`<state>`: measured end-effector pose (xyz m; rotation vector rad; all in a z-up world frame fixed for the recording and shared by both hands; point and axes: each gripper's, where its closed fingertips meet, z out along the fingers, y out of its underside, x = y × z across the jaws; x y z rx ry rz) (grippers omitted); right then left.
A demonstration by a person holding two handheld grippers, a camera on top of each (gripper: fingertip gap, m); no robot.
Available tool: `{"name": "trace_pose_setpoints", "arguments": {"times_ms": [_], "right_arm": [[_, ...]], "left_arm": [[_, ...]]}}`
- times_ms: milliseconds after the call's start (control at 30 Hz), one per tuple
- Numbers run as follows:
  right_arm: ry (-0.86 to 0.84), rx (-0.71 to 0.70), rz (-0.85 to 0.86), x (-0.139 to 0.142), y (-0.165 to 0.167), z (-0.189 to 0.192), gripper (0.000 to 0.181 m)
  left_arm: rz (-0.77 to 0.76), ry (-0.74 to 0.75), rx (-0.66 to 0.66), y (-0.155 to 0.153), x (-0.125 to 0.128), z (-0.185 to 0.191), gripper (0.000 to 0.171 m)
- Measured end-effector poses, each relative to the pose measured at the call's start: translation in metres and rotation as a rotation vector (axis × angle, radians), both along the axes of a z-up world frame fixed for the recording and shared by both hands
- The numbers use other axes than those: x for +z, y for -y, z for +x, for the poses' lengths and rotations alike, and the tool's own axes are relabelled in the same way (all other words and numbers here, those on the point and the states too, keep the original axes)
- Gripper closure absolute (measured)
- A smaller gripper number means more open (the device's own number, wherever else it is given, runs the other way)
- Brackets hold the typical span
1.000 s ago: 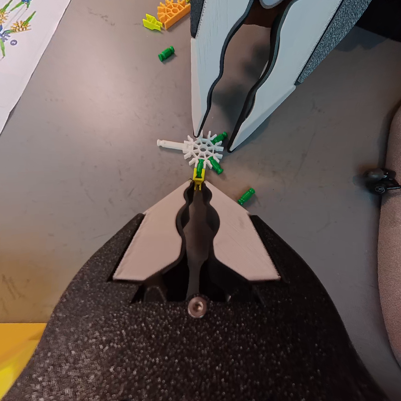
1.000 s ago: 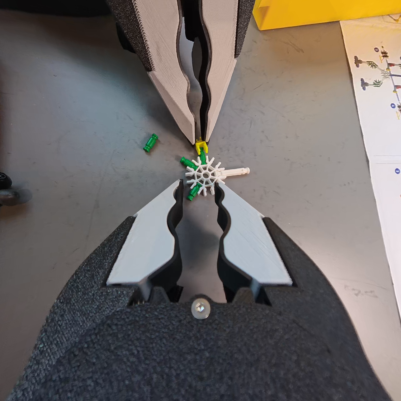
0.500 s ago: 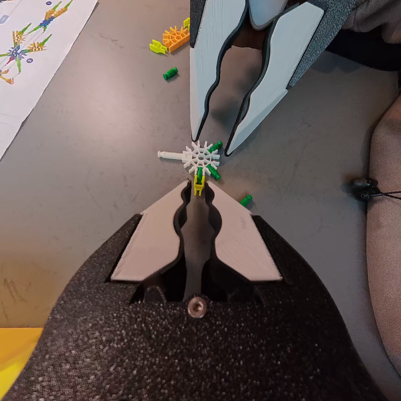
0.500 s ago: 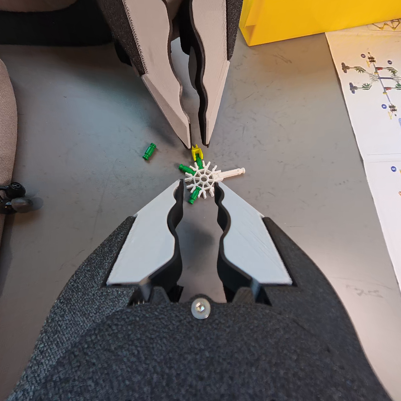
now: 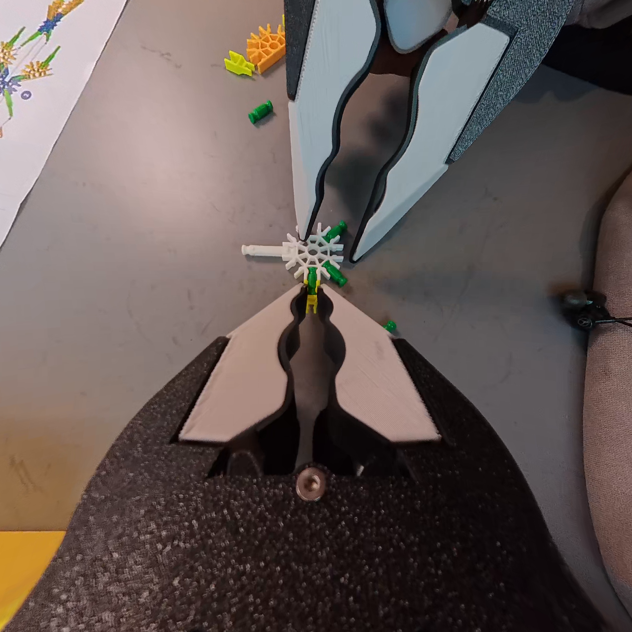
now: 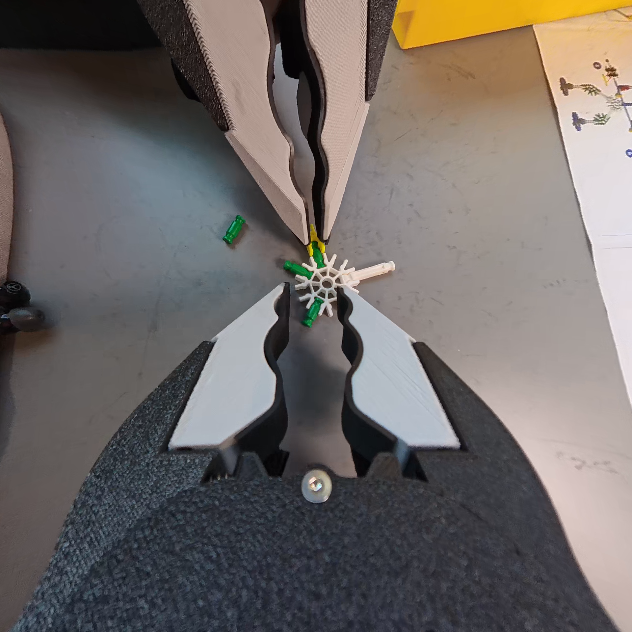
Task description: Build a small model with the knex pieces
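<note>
Both tongs meet nose to nose over one small plastic assembly on the table (image 5: 136, 239), a dull grey, scuffed surface. My left gripper (image 5: 311, 297) is clenched on a yellow clip (image 5: 311, 302), its beige ribbed fingers (image 5: 253, 369) with wavy black pads pinching that forked piece at their very tips. My right gripper (image 6: 313, 290) is released, its pale grey fingers (image 6: 236, 376) spread to either side of the white snowflake connector (image 6: 325, 282), one tip touching the rim on the right in its own view.

That connector lies flat at the middle of the table, a spoked disc with a round hole at its hub. Three short green rods (image 6: 313, 312) with flanged ends stick out of its slots; the one on the side of the left gripper runs into the yellow clip. A smooth white rod (image 6: 372, 270) points out sideways from it.

Farther out, a loose green rod (image 6: 234, 229) lies near the left gripper's tips, and another (image 5: 260, 111) lies beside the right gripper. An orange toothed connector (image 5: 266, 48) and a lime clip (image 5: 237, 65) sit at the far edge of the left wrist view. A printed paper sheet (image 6: 602, 171) and a yellow box (image 6: 478, 17) lie at the edges, and a small black earpiece with a cord (image 5: 581, 307) lies beside soft beige fabric (image 5: 612, 410).
</note>
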<state>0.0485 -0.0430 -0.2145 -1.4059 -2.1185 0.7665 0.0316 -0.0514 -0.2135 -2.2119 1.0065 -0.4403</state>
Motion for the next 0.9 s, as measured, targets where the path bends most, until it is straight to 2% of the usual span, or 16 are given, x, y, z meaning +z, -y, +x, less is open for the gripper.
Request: {"name": "trace_pose_setpoints", "arguments": {"times_ms": [100,233,400,500,667,900], "right_arm": [[0.004,-0.004,0.000,-0.001,-0.001,0.000,0.154],[-0.004,-0.010,0.008,-0.001,-0.002,0.001,0.153],[-0.017,-0.005,-0.016,-0.001,-0.001,0.002,0.154],[-0.018,0.000,-0.029,-0.001,-0.001,0.003,0.154],[-0.019,0.004,-0.034,-0.001,-0.001,0.004,0.154],[-0.021,0.008,-0.028,-0.001,-0.001,0.004,0.154]], "left_arm": [[-0.084,-0.091,-0.052,0.006,-0.012,0.004,0.170],[-0.110,-0.130,-0.055,0.003,-0.010,0.007,0.171],[-0.149,-0.009,-0.026,0.003,-0.008,0.007,0.171],[-0.134,0.012,-0.030,0.004,-0.006,0.006,0.171],[-0.057,0.077,-0.042,0.003,0.016,0.003,0.170],[0.071,-0.052,-0.095,-0.001,0.004,-0.008,0.154]]}}
